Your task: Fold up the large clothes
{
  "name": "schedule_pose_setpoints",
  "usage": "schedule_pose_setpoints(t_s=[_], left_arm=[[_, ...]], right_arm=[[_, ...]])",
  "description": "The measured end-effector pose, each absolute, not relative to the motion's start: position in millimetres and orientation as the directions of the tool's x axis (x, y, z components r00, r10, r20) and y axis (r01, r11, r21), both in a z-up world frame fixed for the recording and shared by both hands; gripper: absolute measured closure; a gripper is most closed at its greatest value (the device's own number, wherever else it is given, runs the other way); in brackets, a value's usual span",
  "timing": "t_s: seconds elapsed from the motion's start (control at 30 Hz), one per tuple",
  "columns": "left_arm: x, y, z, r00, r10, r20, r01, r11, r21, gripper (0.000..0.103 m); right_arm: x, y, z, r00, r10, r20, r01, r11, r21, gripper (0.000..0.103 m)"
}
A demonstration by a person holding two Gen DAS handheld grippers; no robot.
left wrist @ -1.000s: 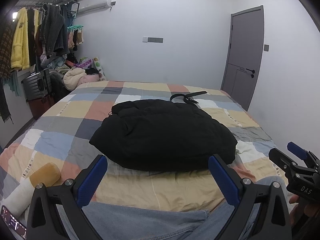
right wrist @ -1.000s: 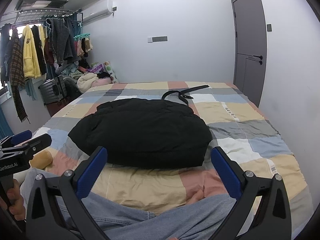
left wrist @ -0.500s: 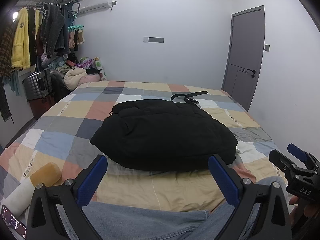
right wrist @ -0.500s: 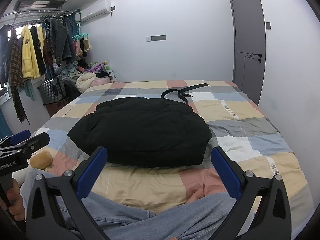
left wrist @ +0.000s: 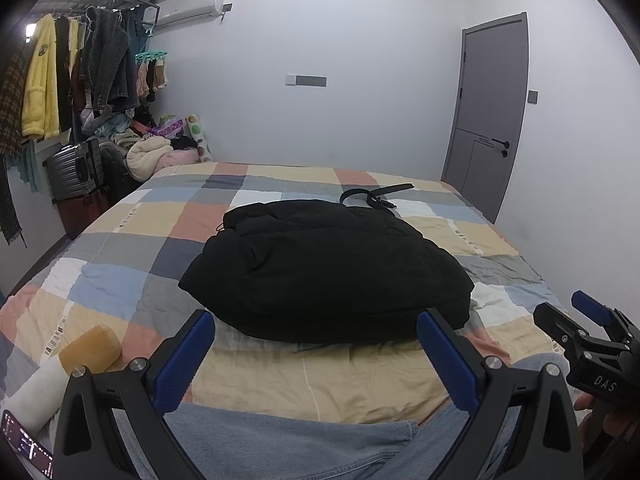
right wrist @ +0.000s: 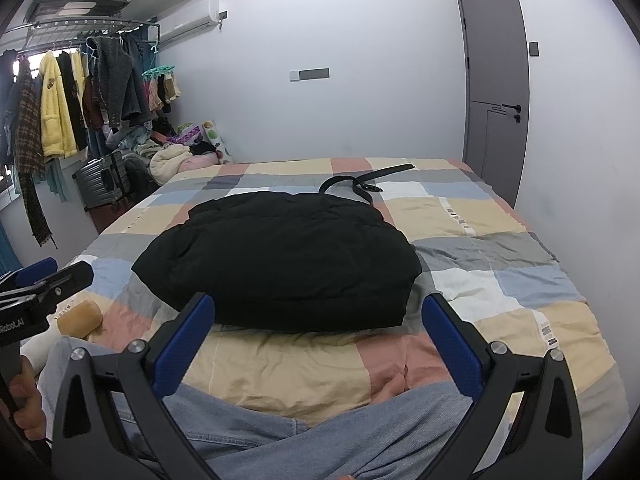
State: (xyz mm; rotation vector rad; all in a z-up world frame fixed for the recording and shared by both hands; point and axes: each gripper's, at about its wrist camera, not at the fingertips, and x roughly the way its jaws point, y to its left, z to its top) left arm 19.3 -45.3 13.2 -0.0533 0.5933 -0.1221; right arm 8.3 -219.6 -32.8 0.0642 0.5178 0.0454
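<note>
A black padded jacket lies in a folded bundle in the middle of the checked bed cover; it also shows in the right wrist view. My left gripper is open and empty, held just short of the jacket's near edge. My right gripper is open and empty, likewise just short of the near edge. Each gripper shows at the side of the other's view: the right one, the left one.
A black belt lies on the bed behind the jacket. A yellow-tipped white roll lies at the near left. My jeans-clad legs rest at the bed's near edge. A clothes rack and suitcase stand at left, a grey door at right.
Both views have shifted only slightly. The jacket has not moved and both grippers stay open.
</note>
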Motion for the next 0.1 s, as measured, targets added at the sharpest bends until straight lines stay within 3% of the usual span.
schedule_pose_setpoints(t_s=[0.1], left_arm=[[18.9, -46.0, 13.5, 0.823, -0.125, -0.554, 0.096, 0.992, -0.082, 0.001]], right_arm=[[8.2, -219.2, -33.2, 0.868, 0.054, -0.493, -0.025, 0.998, 0.065, 0.0]])
